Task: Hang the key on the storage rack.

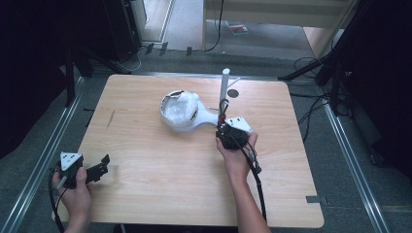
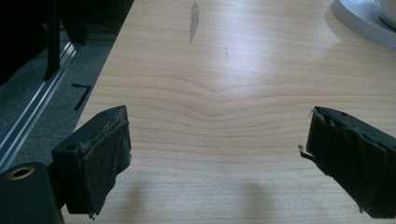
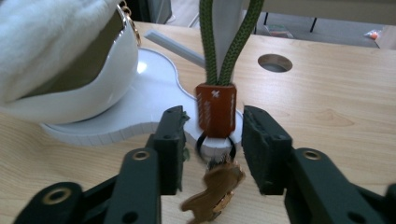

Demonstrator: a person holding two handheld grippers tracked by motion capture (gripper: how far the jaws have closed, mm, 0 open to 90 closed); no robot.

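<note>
Pale wooden table (image 1: 160, 165) — visible grain, smooth with a soft sheen, one dark scuff. White stand (image 3: 140, 112) of smooth, slightly glossy plastic, with a glossy white bowl (image 3: 93, 88) on it. Soft white fleecy cloth (image 3: 46, 37) inside that bowl. Green woven cord (image 3: 229, 46), rough-textured, running into an orange-brown leather-like tab (image 3: 215, 109) with a dark metal ring below. Brassy metal key (image 3: 212, 191), blurred. Matt black plastic on the right gripper (image 3: 215, 149) and left gripper (image 2: 217, 154) — worn, frayed dark padding on the jaws.
</note>
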